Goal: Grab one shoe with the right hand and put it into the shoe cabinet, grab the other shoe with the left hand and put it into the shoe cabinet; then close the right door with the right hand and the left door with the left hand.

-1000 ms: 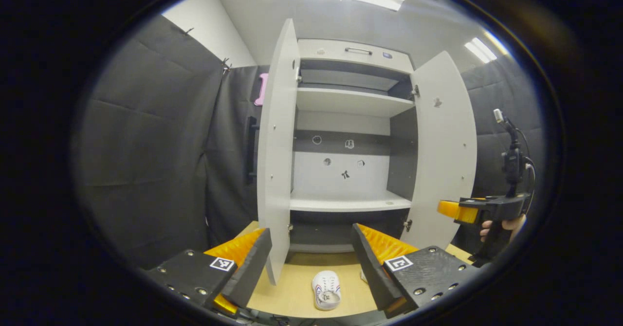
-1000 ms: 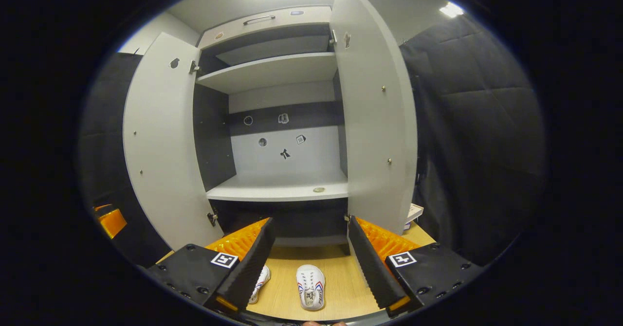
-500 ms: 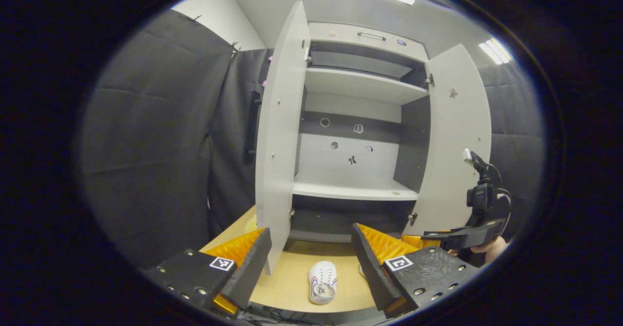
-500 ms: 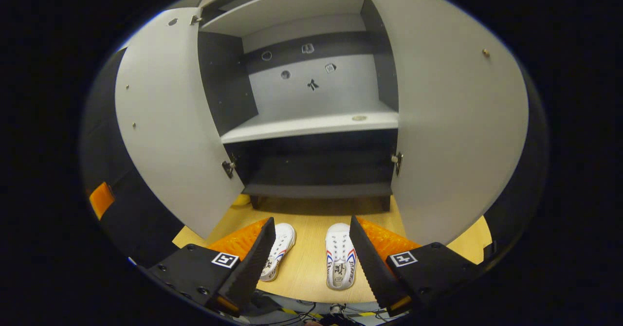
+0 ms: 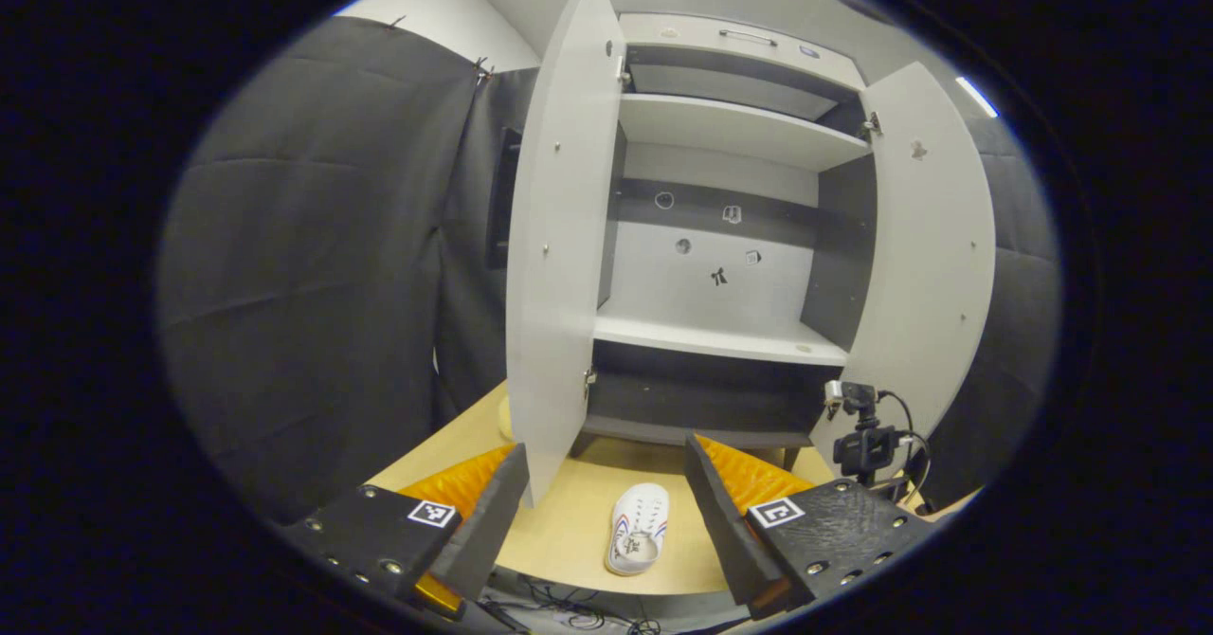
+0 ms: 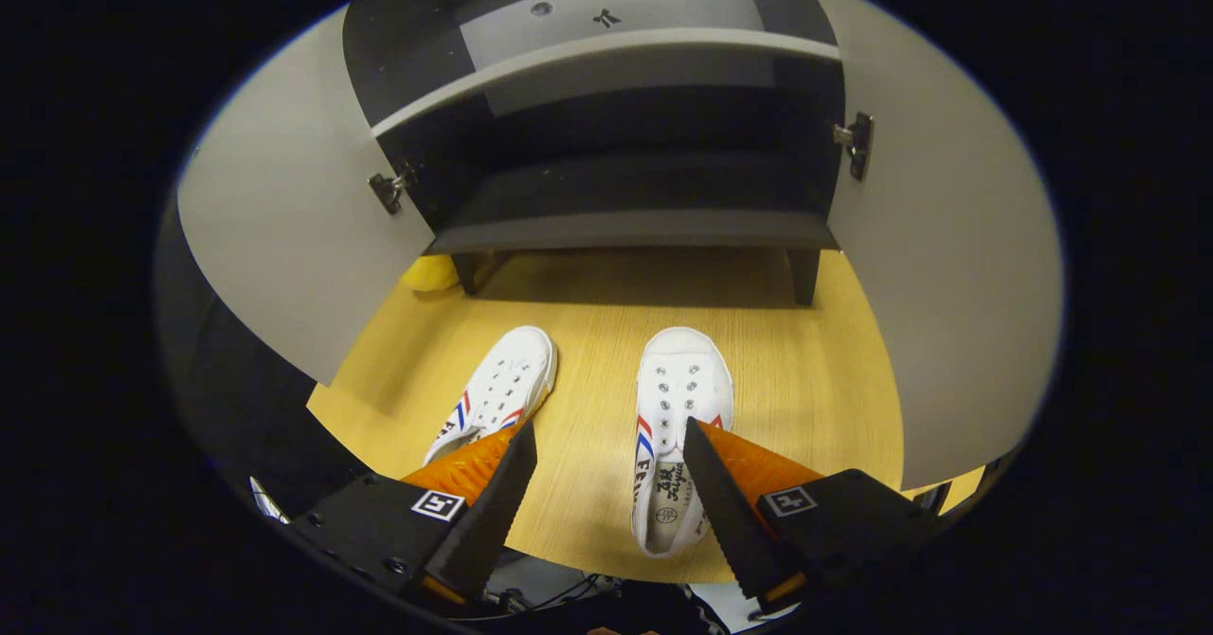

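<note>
Two white shoes lay on the wooden tabletop (image 6: 588, 332) in front of the shoe cabinet (image 6: 625, 190), toes toward it: the left shoe (image 6: 497, 398) angled slightly, the right shoe (image 6: 678, 426) pointing nearly straight at the cabinet. The cabinet had two doors, the left door (image 5: 559, 237) and the right door (image 5: 933, 246), both swung wide open, and its shelves were bare. The right hand-held gripper (image 6: 606, 507) hung low over the shoes with its jaws released and spread wide, holding nothing; in the right gripper view its right finger overlapped the right shoe's outer side and its left finger overlapped the heel end of the left shoe, though contact could not be told. The left hand-held gripper (image 5: 606, 521) was likewise spread open and empty, held farther back and higher. The left gripper view took in the whole cabinet up to its top drawer, one shoe (image 5: 640, 540) between its fingers, and the top of the other gripper at the right; the right gripper view showed both shoes and the cabinet's lower part.
</note>
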`<act>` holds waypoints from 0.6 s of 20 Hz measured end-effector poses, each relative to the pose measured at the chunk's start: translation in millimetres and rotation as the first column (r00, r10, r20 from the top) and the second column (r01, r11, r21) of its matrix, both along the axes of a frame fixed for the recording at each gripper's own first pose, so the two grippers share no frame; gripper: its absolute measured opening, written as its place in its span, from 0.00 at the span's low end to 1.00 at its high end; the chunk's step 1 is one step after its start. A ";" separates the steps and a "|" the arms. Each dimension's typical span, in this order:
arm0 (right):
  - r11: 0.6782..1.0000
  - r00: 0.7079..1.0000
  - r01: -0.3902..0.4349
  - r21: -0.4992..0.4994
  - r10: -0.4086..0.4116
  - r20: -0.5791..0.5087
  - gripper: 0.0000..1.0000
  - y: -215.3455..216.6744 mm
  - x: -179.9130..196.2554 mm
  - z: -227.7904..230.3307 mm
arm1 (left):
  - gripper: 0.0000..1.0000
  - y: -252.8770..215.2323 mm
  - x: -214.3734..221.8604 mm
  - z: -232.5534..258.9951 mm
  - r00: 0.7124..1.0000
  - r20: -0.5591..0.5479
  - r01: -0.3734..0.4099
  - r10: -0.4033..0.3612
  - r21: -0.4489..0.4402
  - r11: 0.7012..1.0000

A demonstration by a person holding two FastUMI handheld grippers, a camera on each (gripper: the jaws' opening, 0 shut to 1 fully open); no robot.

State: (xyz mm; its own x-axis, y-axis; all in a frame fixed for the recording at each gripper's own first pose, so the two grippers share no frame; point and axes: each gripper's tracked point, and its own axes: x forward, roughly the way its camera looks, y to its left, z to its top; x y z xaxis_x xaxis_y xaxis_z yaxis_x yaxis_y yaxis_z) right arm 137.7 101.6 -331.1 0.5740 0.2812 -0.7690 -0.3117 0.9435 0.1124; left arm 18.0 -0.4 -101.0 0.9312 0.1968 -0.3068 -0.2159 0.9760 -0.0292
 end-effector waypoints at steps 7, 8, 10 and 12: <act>0.999 0.995 -0.016 -0.028 0.013 -0.103 0.93 2.2 18.4 -54.2 | 0.94 -12.4 20.3 -21.3 0.997 -0.067 -0.042 0.041 -0.020 0.999; 0.999 0.993 -0.021 -0.035 0.016 -0.120 0.93 1.6 17.8 -61.8 | 0.94 -13.6 23.6 -23.0 0.996 -0.070 -0.048 0.047 -0.021 0.999; 0.999 0.990 -0.023 -0.033 0.018 -0.138 0.93 5.0 20.7 -70.8 | 0.94 -15.7 29.6 -23.3 0.996 -0.072 -0.057 0.056 -0.019 0.998; 0.999 0.988 -0.026 -0.042 0.019 -0.151 0.88 6.5 22.3 -75.9 | 0.95 -15.1 31.7 -24.6 0.996 -0.070 -0.064 0.062 -0.017 0.998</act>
